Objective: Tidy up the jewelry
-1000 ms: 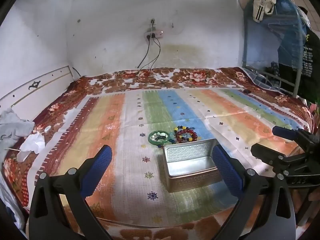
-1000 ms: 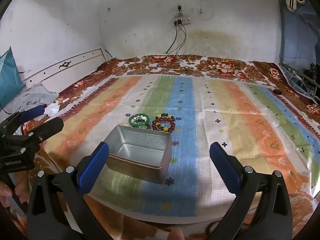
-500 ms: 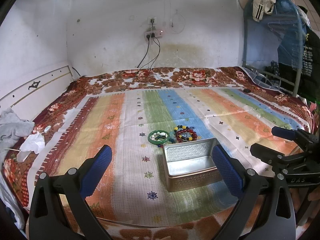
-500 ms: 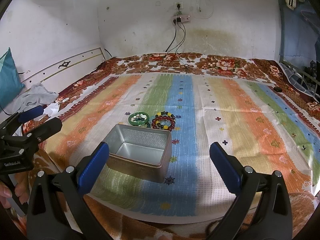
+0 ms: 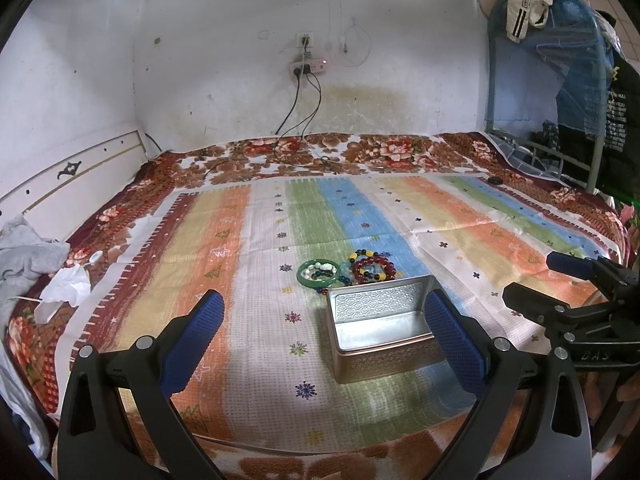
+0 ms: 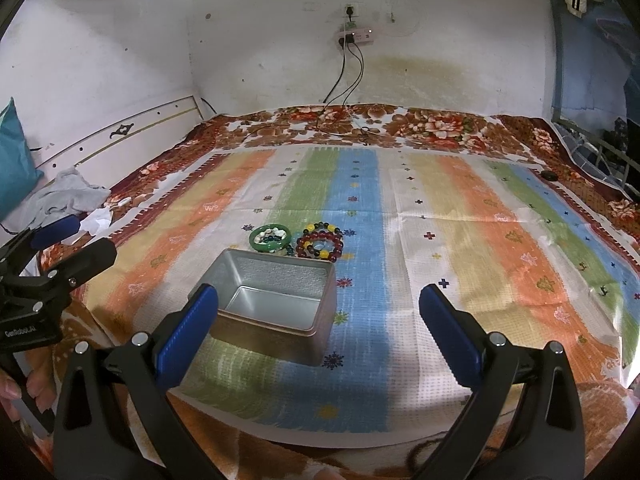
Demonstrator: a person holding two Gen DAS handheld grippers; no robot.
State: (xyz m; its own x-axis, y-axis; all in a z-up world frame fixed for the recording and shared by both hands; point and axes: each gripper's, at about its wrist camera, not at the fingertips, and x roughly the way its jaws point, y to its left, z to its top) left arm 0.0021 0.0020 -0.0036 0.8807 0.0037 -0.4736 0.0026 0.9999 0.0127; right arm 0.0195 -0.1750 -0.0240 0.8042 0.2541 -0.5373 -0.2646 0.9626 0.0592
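Observation:
An open, empty silver metal tin (image 5: 382, 326) (image 6: 276, 304) stands on the striped cloth. Just behind it lie a green bangle (image 5: 318, 274) (image 6: 270, 238) with pale beads inside it and a red, yellow and dark bead bracelet (image 5: 372, 267) (image 6: 320, 245). My left gripper (image 5: 320, 344) is open and empty, near the front edge of the bed, with the tin by its right finger. My right gripper (image 6: 320, 332) is open and empty, with the tin by its left finger. Each gripper also shows in the other's view: the right (image 5: 568, 292), the left (image 6: 56, 248).
The striped cloth (image 5: 248, 280) covers a floral blanket on a bed. Grey clothing (image 5: 24, 252) and white paper (image 5: 64, 286) lie at the left edge. Cables hang from a wall power strip (image 5: 307, 67). A metal rack with clothes (image 5: 560, 92) stands at the right.
Both grippers have tilted slightly, so the wall shows higher in both views. The tin and jewelry have not moved.

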